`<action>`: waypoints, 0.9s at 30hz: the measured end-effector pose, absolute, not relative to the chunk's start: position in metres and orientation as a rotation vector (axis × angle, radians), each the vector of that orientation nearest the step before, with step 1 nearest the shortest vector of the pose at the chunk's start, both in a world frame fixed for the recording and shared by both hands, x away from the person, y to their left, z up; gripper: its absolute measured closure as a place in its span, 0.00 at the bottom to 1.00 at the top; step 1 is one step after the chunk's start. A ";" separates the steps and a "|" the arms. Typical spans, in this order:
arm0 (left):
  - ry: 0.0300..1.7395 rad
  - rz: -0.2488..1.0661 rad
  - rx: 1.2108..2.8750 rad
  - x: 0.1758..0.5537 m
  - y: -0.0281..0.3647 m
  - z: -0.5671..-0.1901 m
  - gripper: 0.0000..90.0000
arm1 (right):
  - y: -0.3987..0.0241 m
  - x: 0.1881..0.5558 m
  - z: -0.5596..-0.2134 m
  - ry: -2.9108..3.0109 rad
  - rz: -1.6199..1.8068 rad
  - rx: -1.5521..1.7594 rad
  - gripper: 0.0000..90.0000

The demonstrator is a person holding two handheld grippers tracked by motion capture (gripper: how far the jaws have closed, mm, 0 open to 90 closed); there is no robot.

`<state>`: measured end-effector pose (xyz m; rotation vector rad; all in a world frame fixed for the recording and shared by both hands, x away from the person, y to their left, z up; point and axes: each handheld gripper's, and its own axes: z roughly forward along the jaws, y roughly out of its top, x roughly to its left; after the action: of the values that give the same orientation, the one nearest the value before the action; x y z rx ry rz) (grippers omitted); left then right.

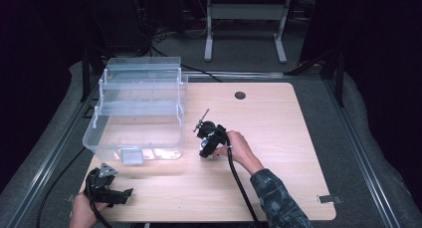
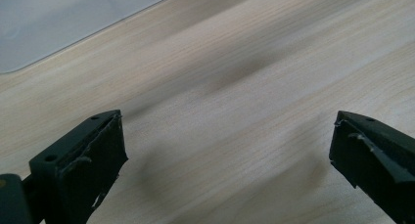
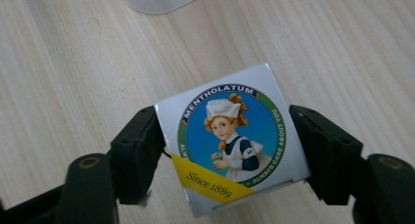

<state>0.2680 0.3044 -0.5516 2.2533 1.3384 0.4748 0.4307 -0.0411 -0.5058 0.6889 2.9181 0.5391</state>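
Note:
A small white Mentholatum box [image 3: 230, 141], with a round blue picture label and a yellow "Since 1889" corner, sits between the jaws of my right gripper [image 3: 226, 150], which press on its two sides. From above, that right gripper [image 1: 209, 141] is on the wooden table [image 1: 278, 138] just right of the clear plastic bin [image 1: 137, 113], pointing down. My left gripper [image 1: 122, 195] lies at the table's near left corner, held by a hand. Its jaws stand wide apart over bare wood, as the left gripper [image 2: 225, 150] view shows.
The clear bin has stepped inner shelves and a front latch [image 1: 132, 156]. A round cable hole [image 1: 240, 95] sits at the table's far edge. A metal clip [image 1: 328, 199] is at the near right edge. Black cables trail from both grippers.

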 end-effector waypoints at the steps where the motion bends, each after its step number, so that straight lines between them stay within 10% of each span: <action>1: 1.339 0.473 2.255 0.268 0.304 -0.552 0.00 | -0.041 0.430 -0.506 2.909 0.547 0.687 0.39; 27: 1.335 0.492 2.253 0.268 0.304 -0.551 0.00 | -0.069 0.414 -0.482 2.832 0.583 0.787 0.50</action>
<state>0.2679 0.3038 -0.5513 2.2532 1.3355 0.4923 0.4144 -0.0692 -0.4815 0.7870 2.8325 0.5828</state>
